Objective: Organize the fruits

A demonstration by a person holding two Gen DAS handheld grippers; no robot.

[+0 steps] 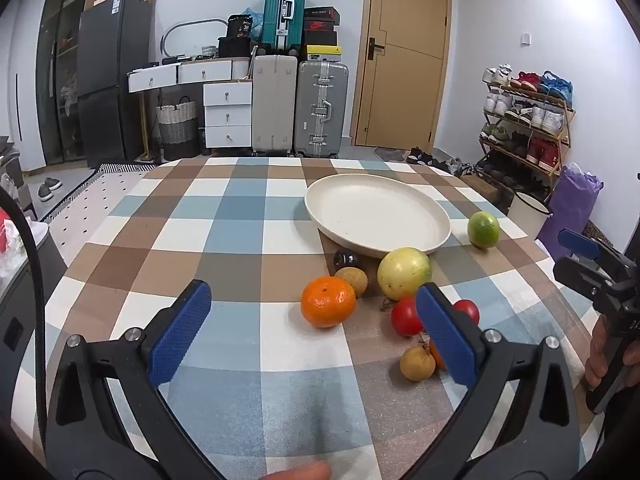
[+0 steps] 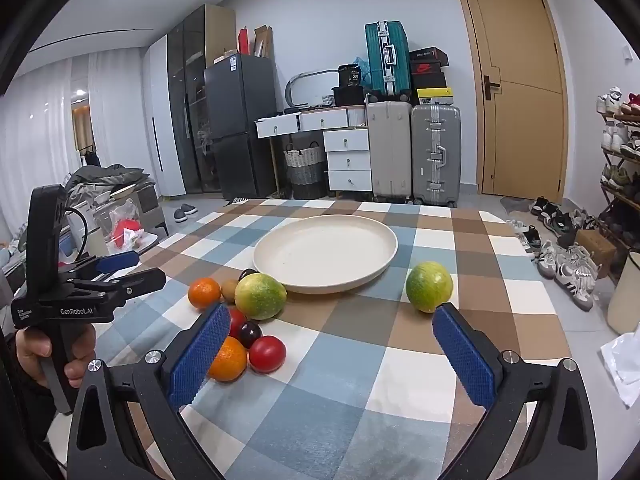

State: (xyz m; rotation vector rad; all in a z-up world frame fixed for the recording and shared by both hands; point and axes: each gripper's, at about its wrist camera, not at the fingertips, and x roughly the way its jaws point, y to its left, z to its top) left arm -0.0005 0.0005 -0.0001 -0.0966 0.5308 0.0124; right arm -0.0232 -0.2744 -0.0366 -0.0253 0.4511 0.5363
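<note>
left claw: wide open, nothing between the blue pads, hanging just above the checkered bench
right claw: also fully released, nothing gripped, pointing at the plate across the bench
plate: cream, sits straight ahead of the right claw, a bit further back; from the left claw it's ahead and off to the right
lone green fruit: just past the right claw's right-hand pad, on its own, near the plate rim but apart from it
big yellow-green fruit: right ahead of the left claw's right-hand pad, tucked against the plate's near edge
orange: dead ahead between the left claw's pads, on the bench
red tomatoes: two of them, partly hidden behind the left claw's right-hand pad
small brown fruit: close in beside that same pad, a second orange peeking out behind it
dark plum: in the pile by the right claw's left-hand pad
person's hand: gripping the left claw's handle, seen off to the right claw's left
</note>
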